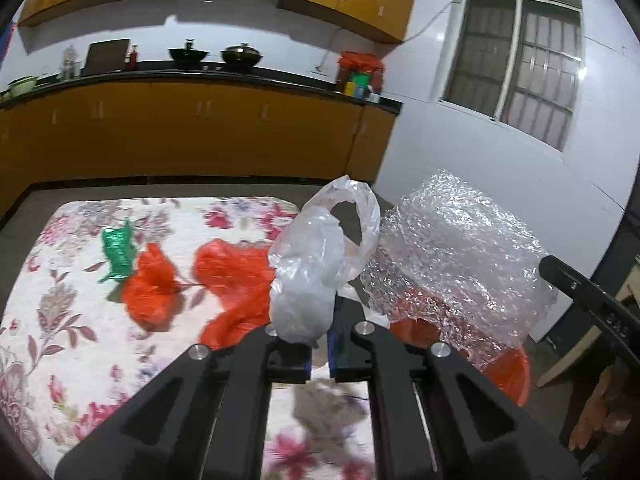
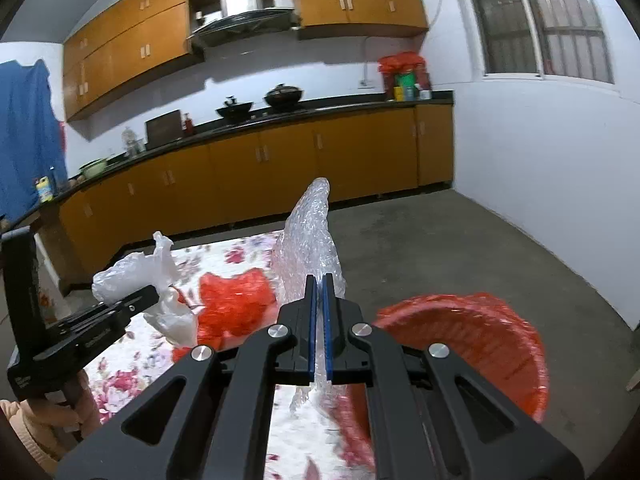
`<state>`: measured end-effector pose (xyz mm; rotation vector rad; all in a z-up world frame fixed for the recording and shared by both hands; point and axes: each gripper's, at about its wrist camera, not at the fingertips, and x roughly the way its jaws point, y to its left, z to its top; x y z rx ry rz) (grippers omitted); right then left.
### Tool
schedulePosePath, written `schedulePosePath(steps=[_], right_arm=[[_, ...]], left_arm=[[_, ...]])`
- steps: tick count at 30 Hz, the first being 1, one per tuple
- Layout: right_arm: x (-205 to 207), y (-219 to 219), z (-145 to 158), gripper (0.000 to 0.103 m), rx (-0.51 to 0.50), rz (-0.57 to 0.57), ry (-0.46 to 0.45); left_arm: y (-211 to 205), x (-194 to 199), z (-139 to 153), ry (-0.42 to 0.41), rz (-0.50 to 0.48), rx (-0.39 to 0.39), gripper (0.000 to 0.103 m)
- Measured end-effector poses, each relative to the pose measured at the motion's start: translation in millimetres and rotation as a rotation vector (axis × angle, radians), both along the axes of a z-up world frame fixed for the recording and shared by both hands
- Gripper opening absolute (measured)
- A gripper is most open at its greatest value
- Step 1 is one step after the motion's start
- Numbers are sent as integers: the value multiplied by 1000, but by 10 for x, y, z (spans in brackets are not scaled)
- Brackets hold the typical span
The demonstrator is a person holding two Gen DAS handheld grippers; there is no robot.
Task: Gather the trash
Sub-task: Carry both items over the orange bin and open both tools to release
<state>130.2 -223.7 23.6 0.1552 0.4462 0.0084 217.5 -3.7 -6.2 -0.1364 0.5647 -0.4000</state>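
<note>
Covering the near table, a floral cloth (image 1: 80, 320) lies under your grippers; orange cabinets (image 2: 280, 152) line the far wall. Your left gripper (image 1: 318, 350) clamps a crumpled white plastic bag (image 1: 312, 264). Your right gripper (image 2: 319, 344) pinches translucent bubble wrap (image 2: 310, 248) above the red bin (image 2: 520, 344), right, partly hidden.
</note>
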Motion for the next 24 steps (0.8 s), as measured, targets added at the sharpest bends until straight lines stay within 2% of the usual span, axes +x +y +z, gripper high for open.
schedulePosePath(steps=[15,24], right_arm=[[-292,-770,-176,4,20,-235,33],[-338,-937,-264,4,39,-284,56]], left_arm=[[-934,-36,-167,58,-198,-6,7],[-1362,-39,-327,95,-278,7,7]])
